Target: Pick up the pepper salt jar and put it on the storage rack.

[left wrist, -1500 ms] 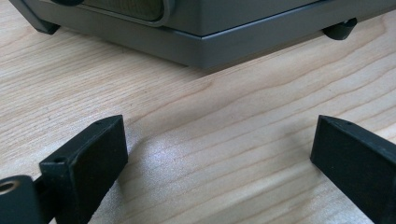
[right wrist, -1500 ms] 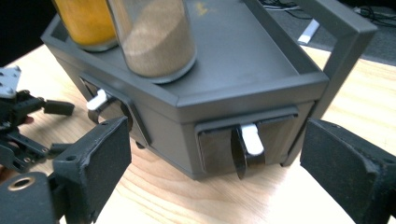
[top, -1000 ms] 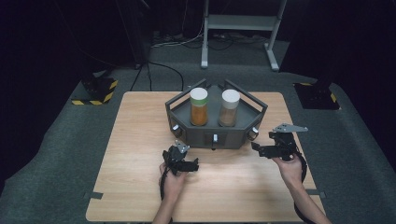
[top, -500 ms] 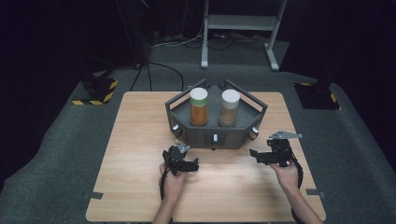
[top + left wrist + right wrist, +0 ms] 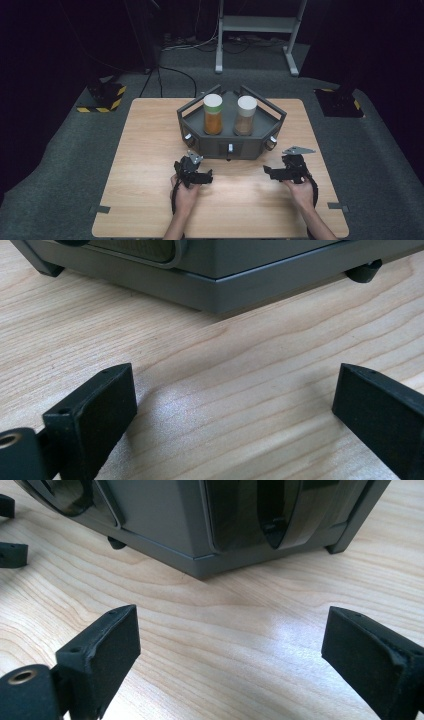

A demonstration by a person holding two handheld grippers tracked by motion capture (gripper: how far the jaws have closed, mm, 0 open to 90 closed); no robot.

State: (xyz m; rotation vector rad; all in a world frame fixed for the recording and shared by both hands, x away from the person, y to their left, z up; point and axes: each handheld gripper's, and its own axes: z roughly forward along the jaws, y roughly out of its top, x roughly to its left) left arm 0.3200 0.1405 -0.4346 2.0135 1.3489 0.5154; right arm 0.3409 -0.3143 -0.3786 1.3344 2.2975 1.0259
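High view: the left gripper (image 5: 206,176) and the right gripper (image 5: 269,171) sit low over the worktop (image 5: 150,150), each in a hand, their jaws turned inward toward one another; just beyond them stands the grey rack (image 5: 230,145), which carries the orange jar (image 5: 212,114) on the left gripper's side and the brown jar (image 5: 246,115) on the right gripper's side, both upright and apart from either gripper.

Left gripper view: the left gripper (image 5: 235,405) has its jaws spread wide with nothing but bare wood between them; the rack's base (image 5: 240,285) lies just ahead, its foot (image 5: 362,272) ahead and off to one side.

Right gripper view: the right gripper (image 5: 230,645) is likewise wide open and empty; a corner of the rack (image 5: 200,555) is straight ahead and close.

Risk, as I judge it: both jars stand higher than the low-held grippers, behind the rack's wall; a reach that rises too late could knock the rack's front edge and shift it, or clip a tall jar near its top and tip it.
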